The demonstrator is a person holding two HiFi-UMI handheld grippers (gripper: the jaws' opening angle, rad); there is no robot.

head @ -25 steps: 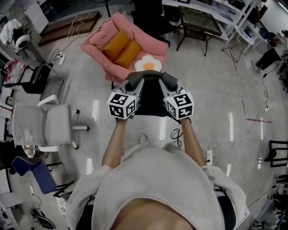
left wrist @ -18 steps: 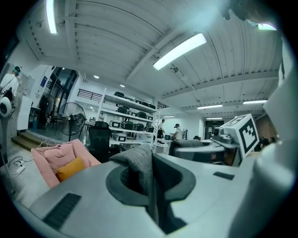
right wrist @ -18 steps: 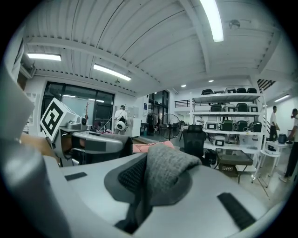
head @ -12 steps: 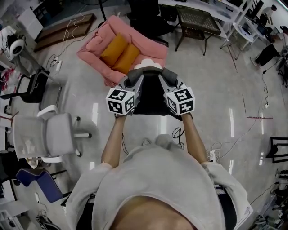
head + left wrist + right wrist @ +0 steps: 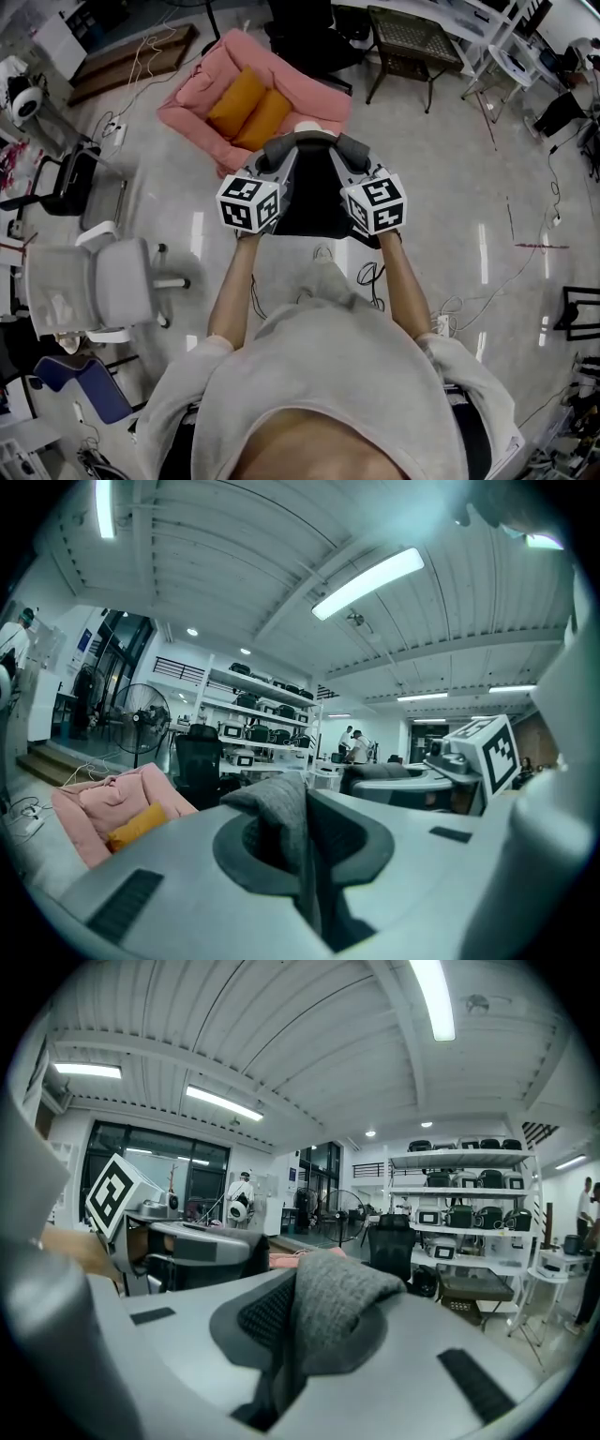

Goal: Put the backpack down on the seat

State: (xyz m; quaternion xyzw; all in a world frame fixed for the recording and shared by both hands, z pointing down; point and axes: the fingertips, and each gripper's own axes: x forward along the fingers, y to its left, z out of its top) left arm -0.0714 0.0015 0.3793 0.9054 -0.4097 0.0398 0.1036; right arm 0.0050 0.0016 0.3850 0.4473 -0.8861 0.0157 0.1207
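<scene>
Item: black backpack [image 5: 314, 202], hanging just short of the pink seat [image 5: 199, 89], left gripper [image 5: 278, 159] and right gripper [image 5: 349, 157] each clamped tight on a grey strap [image 5: 277, 808]; best carried level, lowered onto the orange cushions [image 5: 251, 108], released last.

One backpack [image 5: 314, 197], one seat [image 5: 199, 86], two orange cushions [image 5: 234, 99] [image 5: 267, 113]
</scene>
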